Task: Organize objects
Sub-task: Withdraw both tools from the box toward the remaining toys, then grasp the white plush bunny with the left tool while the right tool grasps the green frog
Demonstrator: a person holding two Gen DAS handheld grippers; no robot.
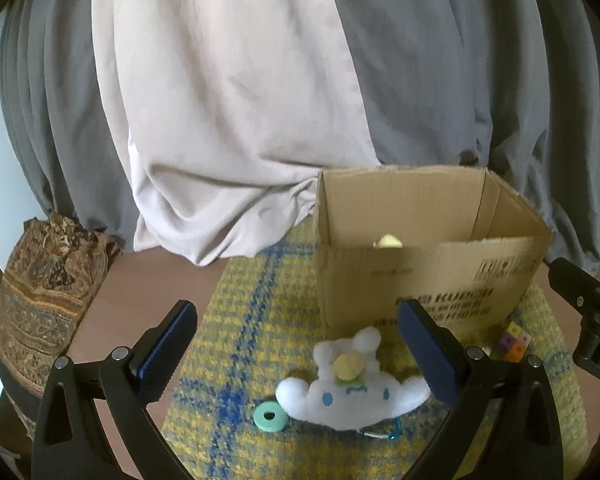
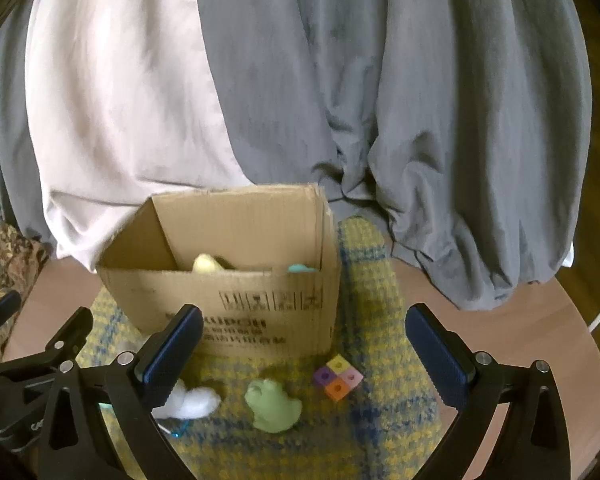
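The left gripper (image 1: 298, 344) stood with its jaws spread wide and nothing between the pads, and just beyond and below its right finger a white plush dog (image 1: 352, 390) with blue eyes lay on its side on the yellow-and-blue woven mat (image 1: 236, 340). A small mint ring (image 1: 267, 415) lay beside the plush on its left, apart from it, and a blue clip (image 1: 394, 434) showed at the plush's lower edge. The right gripper (image 2: 304, 346) was likewise wide open and empty, hovering over a green frog-shaped toy (image 2: 272, 404) that sat on the mat between its fingers without touching either. Just to the right of the frog lay a block of four joined cubes (image 2: 339, 376) in yellow, pink, purple and orange, close to the front of the cardboard box (image 2: 240, 304). The open-topped box stood upright on the mat beyond both grippers, printed text on its near wall, and inside it a pale yellow toy (image 2: 208, 264) and a teal toy (image 2: 300, 269) peeked above the rim. The mat covered part of a brown wooden table (image 2: 500, 300). Behind the box hung grey bedding (image 2: 440, 120) and a pale pinkish sheet (image 2: 120, 100), and a brown patterned cloth (image 1: 40, 280) was folded at the table's left edge.
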